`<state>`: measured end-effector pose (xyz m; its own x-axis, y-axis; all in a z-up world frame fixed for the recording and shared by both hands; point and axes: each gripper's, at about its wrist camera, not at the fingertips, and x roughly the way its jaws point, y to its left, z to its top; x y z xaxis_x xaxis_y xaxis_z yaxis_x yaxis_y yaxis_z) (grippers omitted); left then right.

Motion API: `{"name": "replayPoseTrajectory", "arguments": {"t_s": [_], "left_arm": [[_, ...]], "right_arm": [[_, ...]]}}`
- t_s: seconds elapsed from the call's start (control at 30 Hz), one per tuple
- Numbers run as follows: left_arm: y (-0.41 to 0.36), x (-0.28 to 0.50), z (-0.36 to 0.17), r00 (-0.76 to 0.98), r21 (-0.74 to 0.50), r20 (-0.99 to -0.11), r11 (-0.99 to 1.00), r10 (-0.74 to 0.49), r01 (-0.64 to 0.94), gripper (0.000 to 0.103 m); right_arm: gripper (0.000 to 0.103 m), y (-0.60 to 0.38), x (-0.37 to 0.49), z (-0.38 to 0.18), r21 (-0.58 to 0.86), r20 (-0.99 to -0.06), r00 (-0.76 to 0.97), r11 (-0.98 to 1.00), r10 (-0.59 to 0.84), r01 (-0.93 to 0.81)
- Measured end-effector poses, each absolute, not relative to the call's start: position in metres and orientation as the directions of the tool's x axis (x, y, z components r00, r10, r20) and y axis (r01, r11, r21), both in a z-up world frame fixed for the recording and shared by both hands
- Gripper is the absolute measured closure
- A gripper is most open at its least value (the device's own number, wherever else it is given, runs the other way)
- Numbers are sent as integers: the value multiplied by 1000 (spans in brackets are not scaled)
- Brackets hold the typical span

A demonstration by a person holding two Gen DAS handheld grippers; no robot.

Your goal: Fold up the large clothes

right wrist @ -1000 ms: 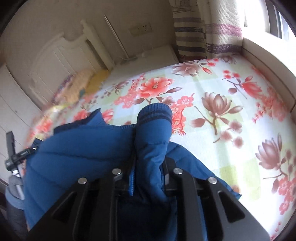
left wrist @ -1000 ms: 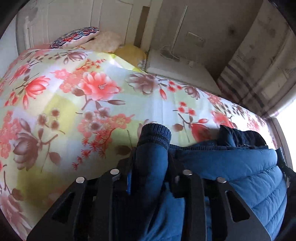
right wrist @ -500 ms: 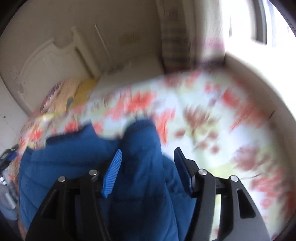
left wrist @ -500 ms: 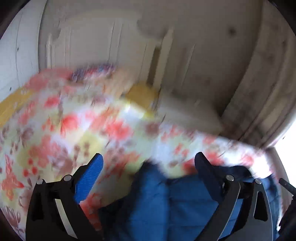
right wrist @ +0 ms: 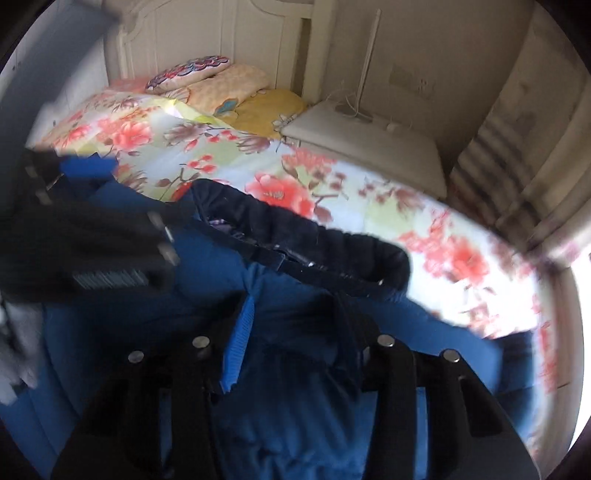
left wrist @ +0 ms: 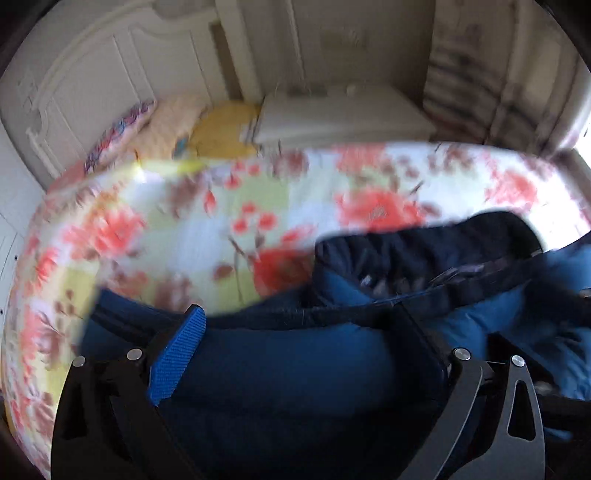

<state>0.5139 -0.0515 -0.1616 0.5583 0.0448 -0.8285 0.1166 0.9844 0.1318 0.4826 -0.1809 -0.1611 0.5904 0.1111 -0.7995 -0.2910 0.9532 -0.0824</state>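
Note:
A blue puffy jacket (left wrist: pixel 295 373) lies on a floral bedspread (left wrist: pixel 184 221), its dark navy collar (left wrist: pixel 424 247) toward the far side. My left gripper (left wrist: pixel 295 314) hangs over the jacket's body with its jaws wide apart and still opening, pads off the cloth. In the right wrist view the same jacket (right wrist: pixel 295 424) fills the foreground below the collar (right wrist: pixel 295 225). My right gripper (right wrist: pixel 295 306) is partly open and closing, with jacket fabric lying between its fingers but no visible pinch. The left gripper (right wrist: pixel 88 221) shows blurred at that view's left edge.
The floral bedspread (right wrist: pixel 369 206) stretches beyond the jacket. Pillows (right wrist: pixel 192 70) and a yellow cushion (right wrist: pixel 266 107) lie by the white headboard (right wrist: pixel 221 29). A white nightstand (right wrist: pixel 369 147) with a lamp pole stands beside the bed, and a striped curtain (right wrist: pixel 517 147) hangs at right.
Both grippers let go of the blue sleeve cuffs they were pinching and opened. Both swung sideways toward the jacket's collar and body; the left one opened wider than the right.

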Motion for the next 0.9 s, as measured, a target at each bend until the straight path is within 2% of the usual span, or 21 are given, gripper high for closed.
{"name": "replayPoseTrajectory", "arguments": {"t_s": [0.13, 0.23, 0.3, 0.33, 0.4, 0.47, 0.5, 0.6, 0.67, 0.7, 0.8, 0.9], "left_arm": [[-48, 511, -166, 580, 109, -814, 988, 26, 109, 4], [-44, 511, -167, 577, 70, -817, 991, -7, 111, 4], [-42, 511, -168, 573, 47, -819, 992, -27, 114, 4], [-42, 512, -167, 573, 44, -819, 992, -30, 115, 4], [-41, 512, -167, 573, 36, -819, 993, -37, 116, 4], [-41, 513, -168, 572, 30, -819, 993, -42, 116, 4], [-40, 513, -168, 570, 23, -820, 993, -48, 117, 4], [-39, 513, -167, 568, 4, -820, 993, -66, 122, 4], [-40, 513, -167, 568, 7, -820, 993, -64, 121, 4], [-40, 513, -167, 568, 11, -821, 993, -59, 119, 4], [-49, 501, -149, 617, 75, -787, 993, 1, 93, 5], [-80, 472, -122, 661, 20, -737, 974, -139, 226, 4]], "right_arm": [[58, -179, 479, -169, -91, -789, 605, 952, 111, -293], [58, -187, 481, -169, -33, -786, 597, 955, 157, -295], [66, -197, 483, -164, 16, -786, 587, 956, 193, -293], [76, -202, 482, -158, -9, -783, 598, 957, 173, -290], [74, -217, 479, -149, -107, -764, 640, 965, 75, -241], [44, -259, 482, -148, -51, -765, 642, 989, 49, -136], [43, -280, 484, -150, 1, -767, 639, 996, 55, -84], [58, -353, 480, -165, 141, -772, 635, 983, 35, 117], [61, -377, 475, -180, 291, -755, 641, 946, 137, 141], [61, -378, 474, -183, 305, -750, 645, 942, 147, 140], [59, -363, 479, -183, 203, -770, 633, 971, 78, 126], [59, -361, 483, -185, 169, -776, 628, 978, 56, 121]]}}
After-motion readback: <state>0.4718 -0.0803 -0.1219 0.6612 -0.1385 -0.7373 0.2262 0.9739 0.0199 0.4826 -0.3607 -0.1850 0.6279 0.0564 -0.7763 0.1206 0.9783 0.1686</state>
